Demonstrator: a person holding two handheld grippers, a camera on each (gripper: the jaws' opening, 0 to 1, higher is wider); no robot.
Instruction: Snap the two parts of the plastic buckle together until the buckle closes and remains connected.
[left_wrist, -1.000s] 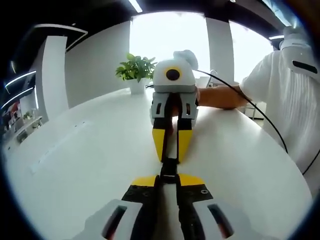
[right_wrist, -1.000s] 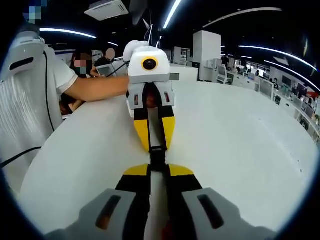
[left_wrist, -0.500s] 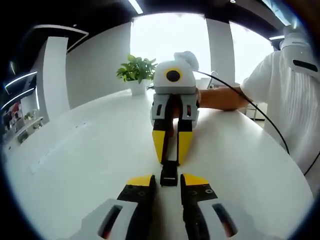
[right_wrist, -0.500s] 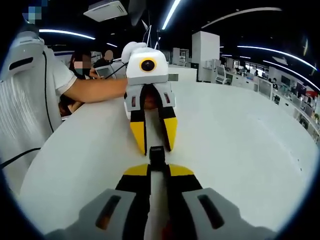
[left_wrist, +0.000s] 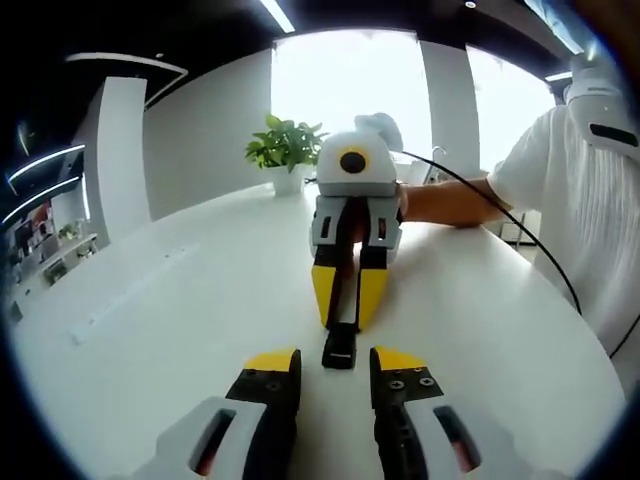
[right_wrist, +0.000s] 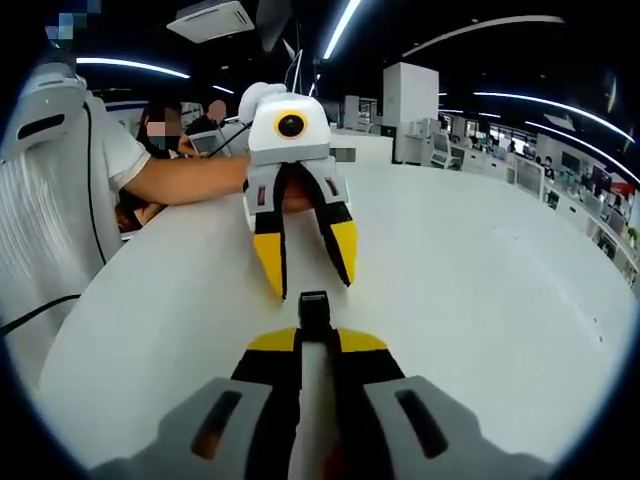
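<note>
My left gripper (left_wrist: 335, 368) has let go: a second ago its fingers were clamped on the black buckle (left_wrist: 340, 345), and now they stand apart with the near end of it free between them, above the white bench (left_wrist: 180, 300). My right gripper (right_wrist: 318, 345) stays clamped on the far end, and the buckle (right_wrist: 313, 308) juts from its tips in one piece. It hangs together without my left hand, so I judge the snap has taken and the two parts are joined.

Potted plant (left_wrist: 284, 150) on white table (left_wrist: 180, 300), far edge.
</note>
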